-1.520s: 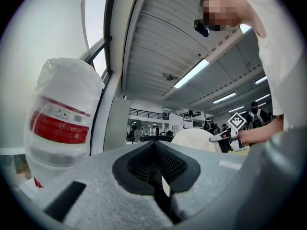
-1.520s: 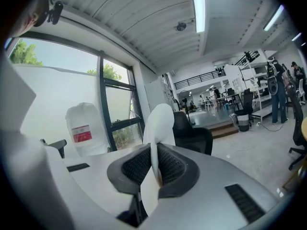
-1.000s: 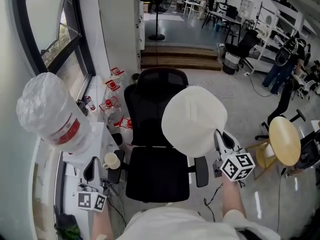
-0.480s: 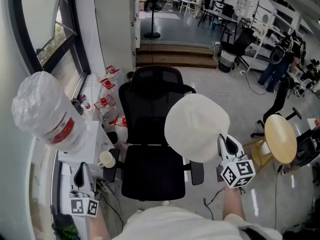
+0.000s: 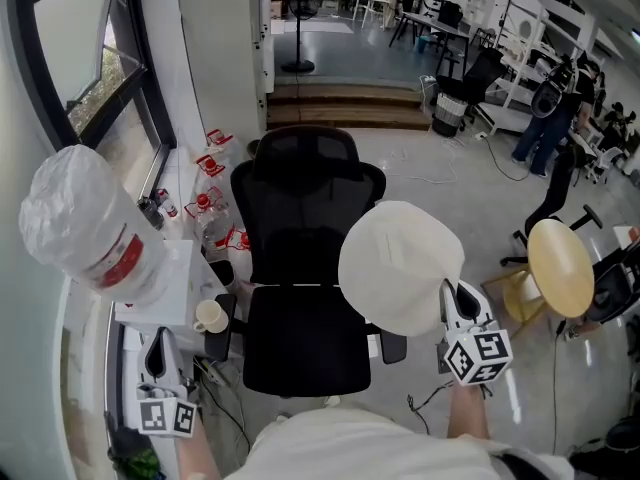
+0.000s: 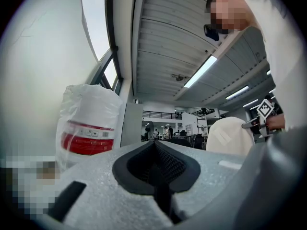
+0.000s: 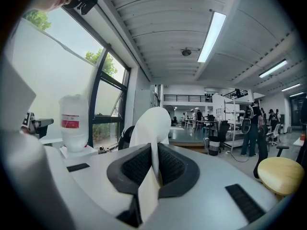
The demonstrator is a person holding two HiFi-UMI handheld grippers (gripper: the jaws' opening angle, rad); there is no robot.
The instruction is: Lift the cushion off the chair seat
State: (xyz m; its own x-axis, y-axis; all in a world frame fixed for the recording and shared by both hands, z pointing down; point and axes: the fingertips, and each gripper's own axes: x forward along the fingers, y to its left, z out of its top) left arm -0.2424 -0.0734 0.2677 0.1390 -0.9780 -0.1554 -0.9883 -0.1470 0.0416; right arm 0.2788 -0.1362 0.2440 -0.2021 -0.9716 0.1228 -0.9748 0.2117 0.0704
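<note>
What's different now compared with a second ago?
The white cushion, pinched in the right hand-held gripper, drifted rightward, further off the black chair. That grip stayed shut on it; the left hand-held gripper stayed empty, low on the left.

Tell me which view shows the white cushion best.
The head view: the cushion shows its whole round face, pinched at its edge by the right gripper. The right gripper view shows it edge-on between the jaws; the left gripper view catches it small, at far right.
</note>
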